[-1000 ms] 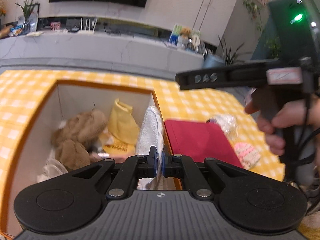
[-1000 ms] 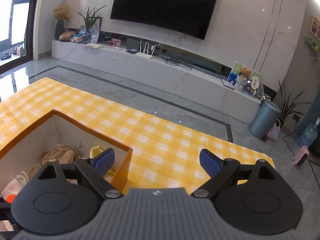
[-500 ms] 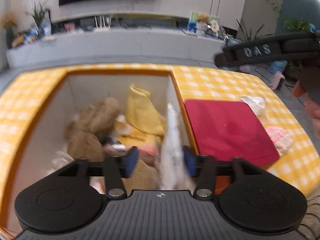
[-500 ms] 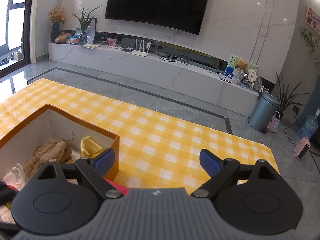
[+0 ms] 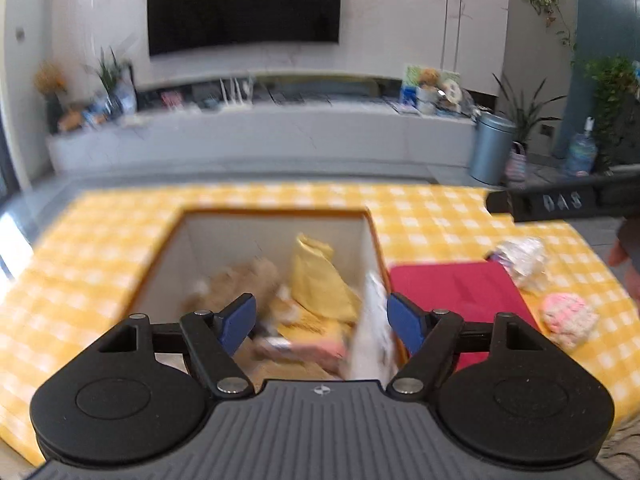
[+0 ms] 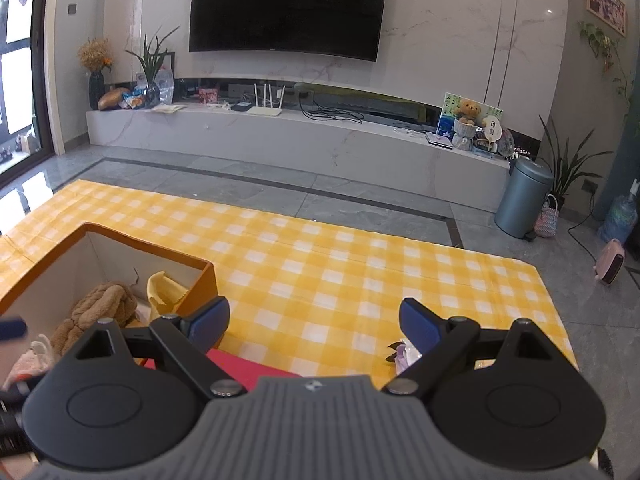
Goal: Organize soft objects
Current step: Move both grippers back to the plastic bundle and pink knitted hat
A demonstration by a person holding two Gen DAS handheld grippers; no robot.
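My left gripper (image 5: 320,314) hangs over an orange-rimmed box (image 5: 276,211), its jaws opening wide. A white cloth (image 5: 372,332) stands between them, close to the right pad, leaning on the box's right wall with no pad pressing it. Inside the box lie a brown plush (image 5: 240,280) and a yellow cloth (image 5: 316,276). On the checked table, right of the box, sit a crinkly white bundle (image 5: 520,256) and a pink knitted piece (image 5: 568,318). My right gripper (image 6: 314,314) is open and empty above the tablecloth, with the box (image 6: 140,240) at its lower left.
A red mat (image 5: 452,288) lies flat against the box's right side. The yellow checked tablecloth (image 6: 360,264) stretches to the far edge, with grey floor beyond. A metal bin (image 6: 524,200) and a low marble TV shelf (image 6: 280,136) stand behind.
The left jaws went from shut on the white cloth to wide apart, letting it go in the box. The left view drew back and tilted up. The right gripper slid right.
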